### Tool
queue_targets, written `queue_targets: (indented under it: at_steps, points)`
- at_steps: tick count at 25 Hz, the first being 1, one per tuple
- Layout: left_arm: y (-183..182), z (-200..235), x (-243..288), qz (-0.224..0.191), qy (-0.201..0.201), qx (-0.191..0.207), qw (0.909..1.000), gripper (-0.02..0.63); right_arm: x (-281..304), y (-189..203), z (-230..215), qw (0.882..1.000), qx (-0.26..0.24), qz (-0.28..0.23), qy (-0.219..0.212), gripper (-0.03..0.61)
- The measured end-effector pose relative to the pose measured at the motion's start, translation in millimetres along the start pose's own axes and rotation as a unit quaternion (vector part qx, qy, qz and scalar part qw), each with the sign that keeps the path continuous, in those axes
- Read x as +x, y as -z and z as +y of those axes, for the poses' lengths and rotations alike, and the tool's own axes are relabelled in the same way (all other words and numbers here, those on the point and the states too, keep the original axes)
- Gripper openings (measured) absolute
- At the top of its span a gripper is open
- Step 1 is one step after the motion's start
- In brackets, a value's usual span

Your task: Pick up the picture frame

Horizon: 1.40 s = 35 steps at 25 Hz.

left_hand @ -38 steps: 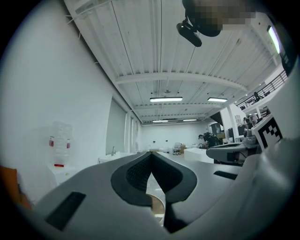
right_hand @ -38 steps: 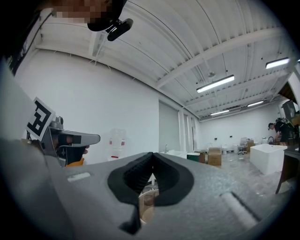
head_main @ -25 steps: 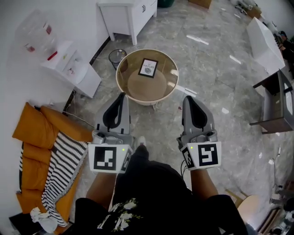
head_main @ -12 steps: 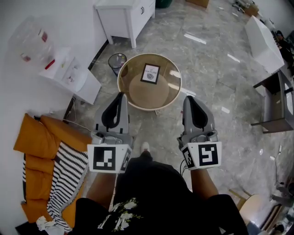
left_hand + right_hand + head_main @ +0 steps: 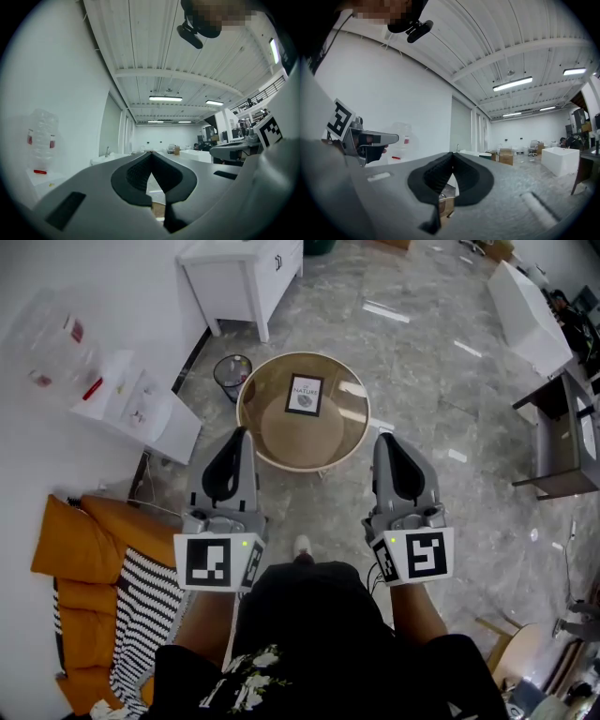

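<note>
From the head view we see the left gripper [image 5: 239, 435] and the right gripper [image 5: 385, 440] held side by side, level, both pointing to 12 o'clock at a round glass-topped table [image 5: 319, 444]; the picture frame [image 5: 304, 395] lies flat on that table, towards its 12 o'clock edge, well apart from both grippers and touched by neither. Only this view shows the frame; it also gives us the wire wastebasket [image 5: 232, 368] at the table's 10 o'clock, the white cabinet [image 5: 246, 273] at 11 o'clock beyond it, and the orange cushions [image 5: 84, 559] with a striped cloth [image 5: 141, 615] at our 8 o'clock.

The gripper views tell us what the head view cannot; in the left gripper view the two dark pads meet at their tips with nothing between them, so that gripper is closed and empty; the right gripper view shows the same, its pads pressed together on nothing. These views also show the ceiling lights [image 5: 165, 98] and a clear water jug [image 5: 41, 136] against the wall at 9 o'clock; the right gripper view catches the left gripper's marker cube at its own 9 o'clock.
</note>
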<state>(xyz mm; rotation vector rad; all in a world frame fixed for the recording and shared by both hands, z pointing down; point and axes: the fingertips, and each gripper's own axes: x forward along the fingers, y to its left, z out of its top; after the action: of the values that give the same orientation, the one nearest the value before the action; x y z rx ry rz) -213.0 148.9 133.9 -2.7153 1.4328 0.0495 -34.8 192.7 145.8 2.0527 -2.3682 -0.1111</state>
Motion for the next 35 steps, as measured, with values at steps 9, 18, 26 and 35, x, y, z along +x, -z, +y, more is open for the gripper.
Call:
queue_targets:
  at_steps: [9,18,26,35]
  points:
    - [11.6,11.5,2.5,0.009,0.011,-0.011,0.9999,0.012,6.4,3.9,9.3,1.0,-0.009,0.008,0.008,-0.005]
    - [25.8,17.3,18.3,0.017,0.01,-0.017,0.9997,0.012,23.9,11.7,2.6,1.0,-0.013,0.012,0.004,-0.005]
    - [31.2,18.1,56.6,0.021,0.014,-0.007,0.9997,0.012,57.5,27.5,-20.8,1.0,-0.002,0.018,-0.002,-0.005]
    - [39.9,23.8,128.0,0.034,0.015,0.001,0.9993,0.012,119.1,38.8,-64.3,1.0,0.014,0.023,-0.005,-0.005]
